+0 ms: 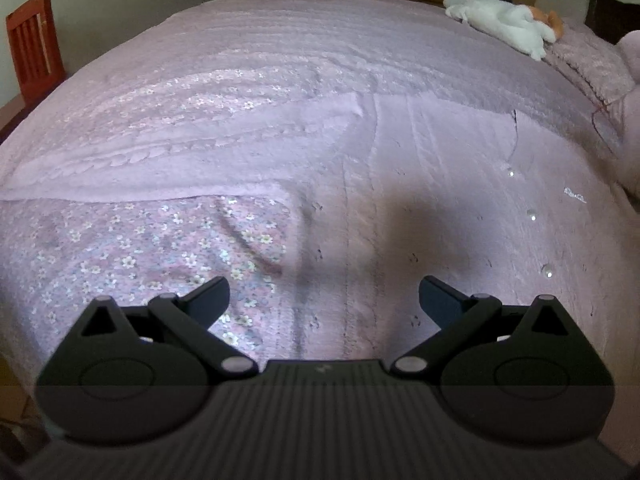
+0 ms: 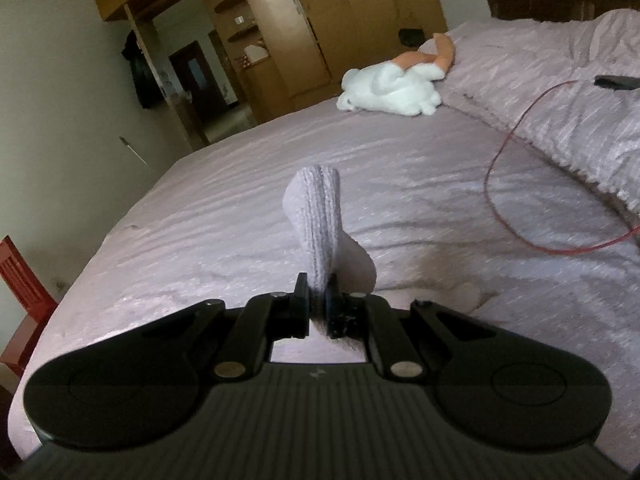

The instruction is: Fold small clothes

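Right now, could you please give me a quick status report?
Left gripper open over the pink knitted garment with floral lining. Right gripper shut on its ribbed edge. Nothing in the way.

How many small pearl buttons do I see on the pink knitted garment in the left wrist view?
3 on the pink knitted garment: one farthest from the camera, one in the middle, one nearest. Folded cloth may hide others.

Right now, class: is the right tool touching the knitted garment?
Touching. The right wrist view shows the right tool shut on a ribbed strip of the knitted garment, with no gap at either finger.
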The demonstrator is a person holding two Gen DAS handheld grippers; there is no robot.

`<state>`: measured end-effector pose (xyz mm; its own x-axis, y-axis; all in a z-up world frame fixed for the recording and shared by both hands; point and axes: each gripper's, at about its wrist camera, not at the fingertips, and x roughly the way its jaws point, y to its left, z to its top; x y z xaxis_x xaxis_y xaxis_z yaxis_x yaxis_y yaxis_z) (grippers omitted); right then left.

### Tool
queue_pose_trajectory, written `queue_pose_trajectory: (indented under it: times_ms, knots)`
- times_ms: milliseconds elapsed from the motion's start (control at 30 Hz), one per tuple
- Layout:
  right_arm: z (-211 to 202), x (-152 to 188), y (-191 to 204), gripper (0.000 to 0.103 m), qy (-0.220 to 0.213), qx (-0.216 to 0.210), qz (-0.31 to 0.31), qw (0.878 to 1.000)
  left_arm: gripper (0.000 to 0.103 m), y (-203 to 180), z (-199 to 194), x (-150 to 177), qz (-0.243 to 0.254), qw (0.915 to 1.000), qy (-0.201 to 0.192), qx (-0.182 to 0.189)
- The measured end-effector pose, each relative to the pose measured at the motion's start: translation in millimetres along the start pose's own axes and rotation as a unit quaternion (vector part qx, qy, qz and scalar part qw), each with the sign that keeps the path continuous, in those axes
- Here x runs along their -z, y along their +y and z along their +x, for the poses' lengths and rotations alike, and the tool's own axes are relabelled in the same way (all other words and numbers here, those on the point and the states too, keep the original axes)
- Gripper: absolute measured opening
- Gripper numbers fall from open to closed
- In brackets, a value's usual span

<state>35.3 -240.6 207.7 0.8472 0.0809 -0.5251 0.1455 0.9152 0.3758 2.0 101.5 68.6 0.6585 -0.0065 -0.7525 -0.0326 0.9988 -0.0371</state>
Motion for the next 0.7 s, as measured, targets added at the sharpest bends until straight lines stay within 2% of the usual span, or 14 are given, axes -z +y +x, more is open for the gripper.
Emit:
queue_pose_trajectory:
  times_ms: [267,400,700]
  knots:
    - [3.9,-1.5,42.9,0.006,-0.005,-0.03,-0.015,0.999,0.102,8.4,3.0,-3.0,-0.01,0.9999,-0.003,0.005]
    - [17.4,5.9,70.0,0.006,0.006,-0.05,-0.031,0.998,0.102,12.3,4.4,-2.2,-0.014,0.9999,-0.003,0.002]
    - [73.8,60.9,129.0,0.006,0.042,-0.059,-0.062,0.995,0.103,22.6,10.5,-2.3,-0.024,0.9997,0.0,-0.002]
